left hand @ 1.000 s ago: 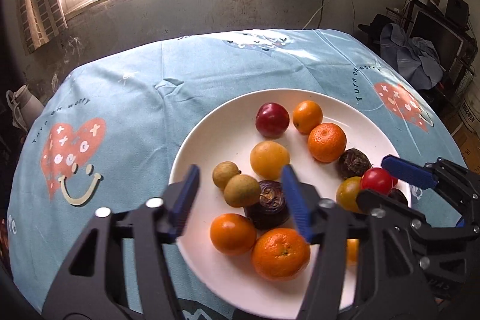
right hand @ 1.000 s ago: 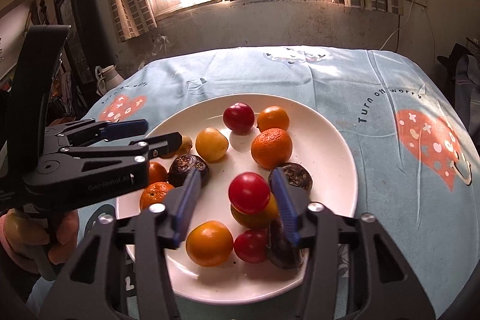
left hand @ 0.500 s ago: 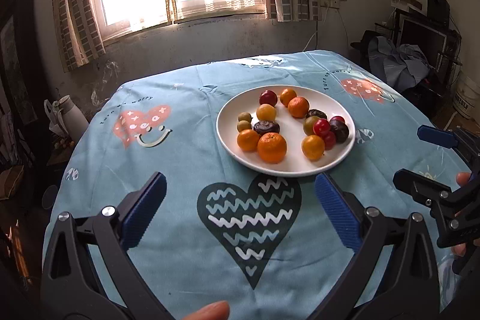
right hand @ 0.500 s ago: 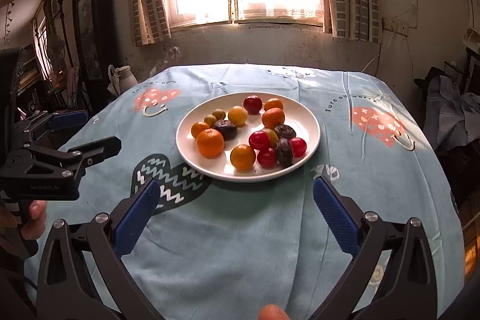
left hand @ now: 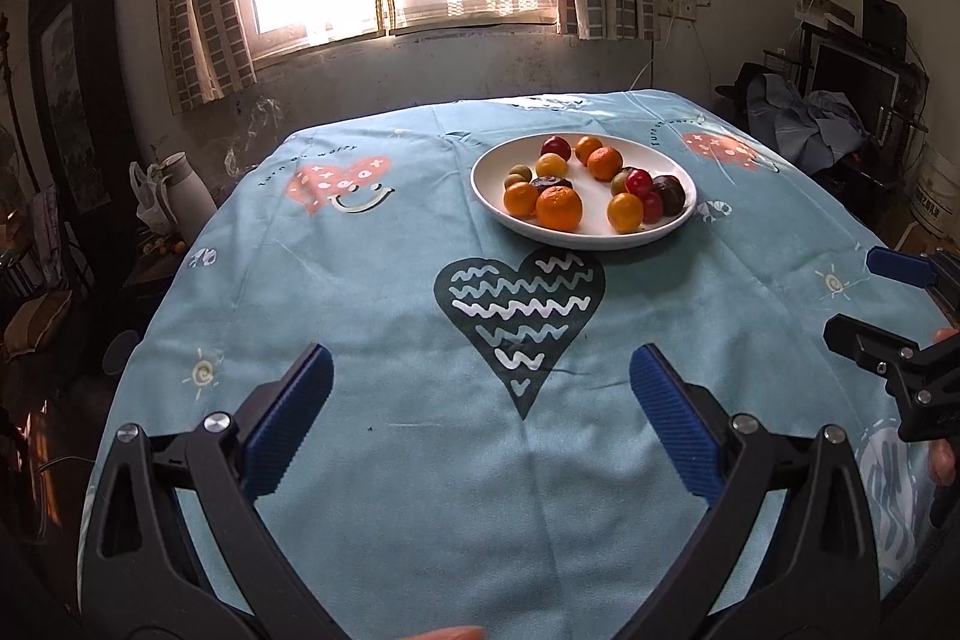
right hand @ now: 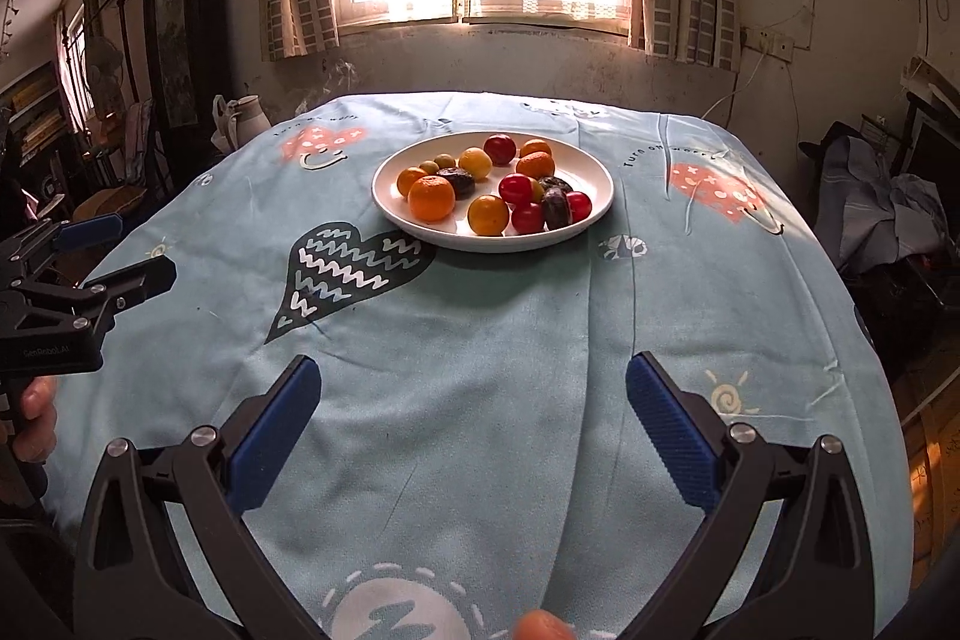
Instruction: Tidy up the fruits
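A white plate (left hand: 606, 237) (right hand: 384, 202) holds several fruits: oranges (left hand: 558, 208) (right hand: 431, 198), red plums (left hand: 638, 182) (right hand: 515, 188), yellow ones and dark purple ones. It sits far across the blue tablecloth. My left gripper (left hand: 480, 418) is open and empty, well back from the plate near the table's front. My right gripper (right hand: 471, 415) is open and empty, also far back from the plate. The right gripper shows at the right edge of the left wrist view (left hand: 888, 304); the left gripper shows at the left edge of the right wrist view (right hand: 102, 250).
The round table (left hand: 360, 292) wears a blue cloth printed with hearts. A white jug (left hand: 180, 187) stands off the table at far left. Clothes and boxes (right hand: 888, 208) are piled to the right. A window wall lies behind.
Both grippers have pulled back from over the plate to the table's near side and opened wide. The red plum that sat between the right fingers lies on the plate.
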A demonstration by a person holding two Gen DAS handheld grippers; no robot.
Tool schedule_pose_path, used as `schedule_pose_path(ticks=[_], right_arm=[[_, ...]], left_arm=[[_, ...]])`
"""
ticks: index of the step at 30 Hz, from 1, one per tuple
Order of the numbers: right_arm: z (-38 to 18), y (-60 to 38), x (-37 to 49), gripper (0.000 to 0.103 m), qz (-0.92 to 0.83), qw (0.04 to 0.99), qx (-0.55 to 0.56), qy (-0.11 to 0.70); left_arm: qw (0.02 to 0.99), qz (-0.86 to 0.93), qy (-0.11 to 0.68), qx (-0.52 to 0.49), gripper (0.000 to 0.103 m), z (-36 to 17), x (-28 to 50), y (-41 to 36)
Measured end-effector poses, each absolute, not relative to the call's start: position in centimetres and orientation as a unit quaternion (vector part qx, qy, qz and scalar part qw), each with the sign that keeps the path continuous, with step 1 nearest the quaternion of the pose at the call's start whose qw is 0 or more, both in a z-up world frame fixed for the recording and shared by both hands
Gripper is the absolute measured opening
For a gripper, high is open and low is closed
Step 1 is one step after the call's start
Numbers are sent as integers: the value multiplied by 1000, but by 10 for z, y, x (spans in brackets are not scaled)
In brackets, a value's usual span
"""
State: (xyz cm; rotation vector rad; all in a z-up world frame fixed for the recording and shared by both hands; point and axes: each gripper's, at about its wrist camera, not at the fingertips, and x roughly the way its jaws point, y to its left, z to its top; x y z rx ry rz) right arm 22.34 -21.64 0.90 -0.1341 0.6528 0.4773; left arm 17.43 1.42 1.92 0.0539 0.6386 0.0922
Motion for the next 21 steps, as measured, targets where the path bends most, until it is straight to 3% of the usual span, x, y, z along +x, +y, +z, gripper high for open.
schedule_pose_path(ticks=[21], right_arm=[[13, -217, 212, 102, 233, 919, -64, 312]], left_arm=[[948, 54, 314, -8, 101, 21, 165, 23]])
